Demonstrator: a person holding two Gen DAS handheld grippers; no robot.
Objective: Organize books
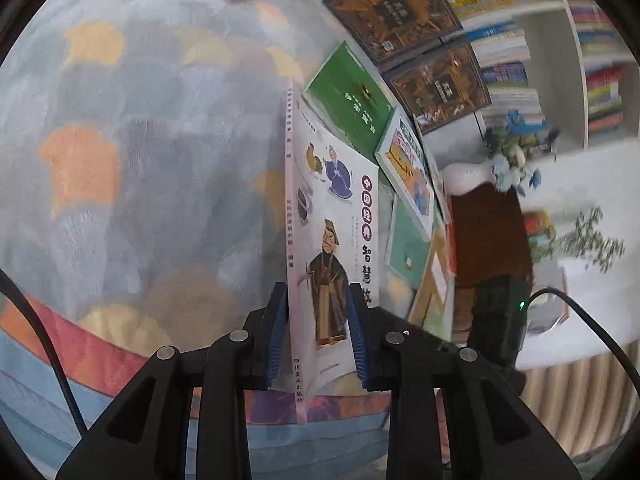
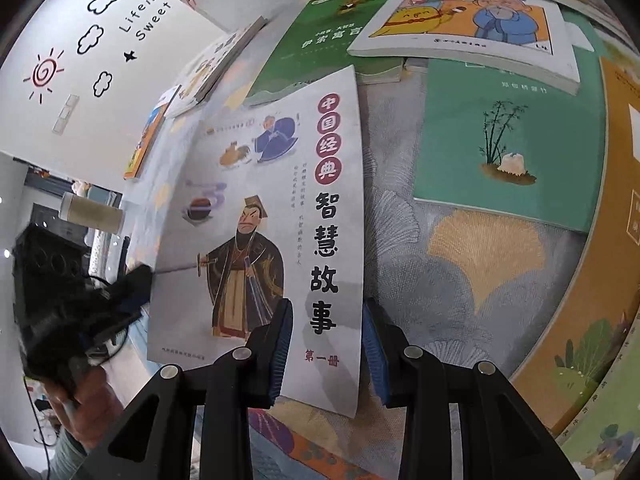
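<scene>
Carpet: grey with orange and yellow leaf shapes, spread under and ahead of both grippers.
Bookshelf: well beyond the left gripper, to its upper right, packed with books.
White storybook: pale cover with a robed swordsman and large Chinese title, lifted off the carpet, held between the two grippers.
Left gripper: blue pads clamped on the storybook's spine end, one pad on each face; seen from the right wrist camera it is the dark shape at the book's left edge.
Right gripper: jaws straddle the storybook's lower right corner, pads close on either side; I cannot tell whether they press.
Teal bamboo book: flat on the carpet, ahead and right of the right gripper.
Green book: beyond the storybook's top edge, partly under a cartoon-cover book.
</scene>
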